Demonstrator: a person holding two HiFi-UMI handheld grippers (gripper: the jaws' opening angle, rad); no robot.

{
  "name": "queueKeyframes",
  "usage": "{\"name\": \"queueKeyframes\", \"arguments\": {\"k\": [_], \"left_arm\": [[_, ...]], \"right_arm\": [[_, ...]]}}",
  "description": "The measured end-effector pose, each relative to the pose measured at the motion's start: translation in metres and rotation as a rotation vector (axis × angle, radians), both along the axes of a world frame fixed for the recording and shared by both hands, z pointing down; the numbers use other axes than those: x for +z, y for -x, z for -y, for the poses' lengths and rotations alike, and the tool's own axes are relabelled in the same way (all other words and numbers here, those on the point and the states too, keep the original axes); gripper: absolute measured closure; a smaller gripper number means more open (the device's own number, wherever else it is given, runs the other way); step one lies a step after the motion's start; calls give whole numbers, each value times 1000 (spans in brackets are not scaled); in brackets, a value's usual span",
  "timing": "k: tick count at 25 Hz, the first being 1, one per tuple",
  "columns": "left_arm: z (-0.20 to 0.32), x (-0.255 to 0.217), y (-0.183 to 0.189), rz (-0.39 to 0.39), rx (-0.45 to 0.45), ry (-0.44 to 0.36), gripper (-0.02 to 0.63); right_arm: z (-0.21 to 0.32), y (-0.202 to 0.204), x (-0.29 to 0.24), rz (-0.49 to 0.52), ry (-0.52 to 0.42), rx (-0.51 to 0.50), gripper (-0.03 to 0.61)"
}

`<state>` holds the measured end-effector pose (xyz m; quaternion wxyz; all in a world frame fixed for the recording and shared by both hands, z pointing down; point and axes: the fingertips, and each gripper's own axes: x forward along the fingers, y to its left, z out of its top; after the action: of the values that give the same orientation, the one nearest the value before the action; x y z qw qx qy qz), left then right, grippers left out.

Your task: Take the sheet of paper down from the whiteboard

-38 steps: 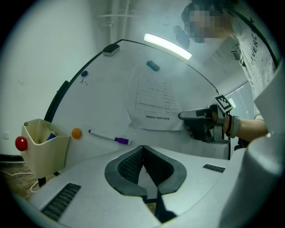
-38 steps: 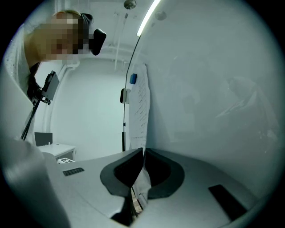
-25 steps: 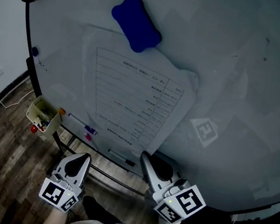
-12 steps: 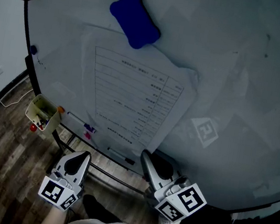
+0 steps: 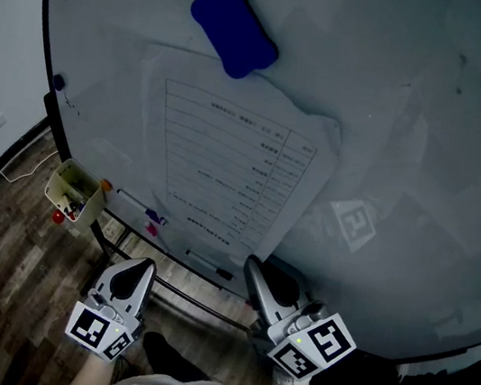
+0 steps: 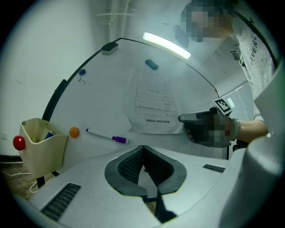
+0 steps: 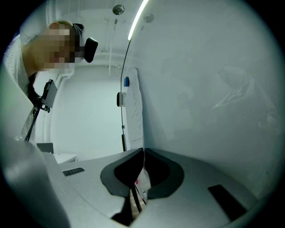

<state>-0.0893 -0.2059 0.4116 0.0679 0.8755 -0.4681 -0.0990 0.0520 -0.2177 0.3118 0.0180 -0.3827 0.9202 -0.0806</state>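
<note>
A printed sheet of paper point(image 5: 226, 166) hangs on the whiteboard point(image 5: 416, 125), pinned at its top by a blue bone-shaped magnet point(image 5: 234, 29). My right gripper point(image 5: 253, 267) is at the sheet's lower right corner and shut on that edge. In the right gripper view the paper point(image 7: 133, 111) runs edge-on down into the closed jaws of the right gripper point(image 7: 143, 151). My left gripper point(image 5: 138, 269) hangs below the sheet, apart from it, shut and empty. The left gripper view shows the left gripper point(image 6: 143, 148), the paper point(image 6: 153, 100) and the magnet point(image 6: 152, 64) ahead.
A cream pen cup point(image 5: 71, 195) hangs at the board's lower left, with a red ball point(image 6: 18, 142) on it. A purple-capped marker point(image 6: 107, 136) and an orange magnet point(image 6: 74, 132) stick on the board. A black marker point(image 5: 209, 269) lies on the tray. Wood floor point(image 5: 1, 257) lies below.
</note>
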Motion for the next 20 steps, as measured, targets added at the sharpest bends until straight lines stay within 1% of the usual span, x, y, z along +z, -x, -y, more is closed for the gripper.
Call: {"name": "queueKeyframes", "arguments": {"k": [9,14,20], "left_arm": [[-4,-3,3,-2,-10,4,600],[-5,13,5,3,-14,4,600],[-7,13,5,7,-16,2,600]], "right_arm": [[-2,1,0,3,3,-4,551],[-4,1,18,11,8,-3,551],[-4,-1,18,24,8,2,554]]}}
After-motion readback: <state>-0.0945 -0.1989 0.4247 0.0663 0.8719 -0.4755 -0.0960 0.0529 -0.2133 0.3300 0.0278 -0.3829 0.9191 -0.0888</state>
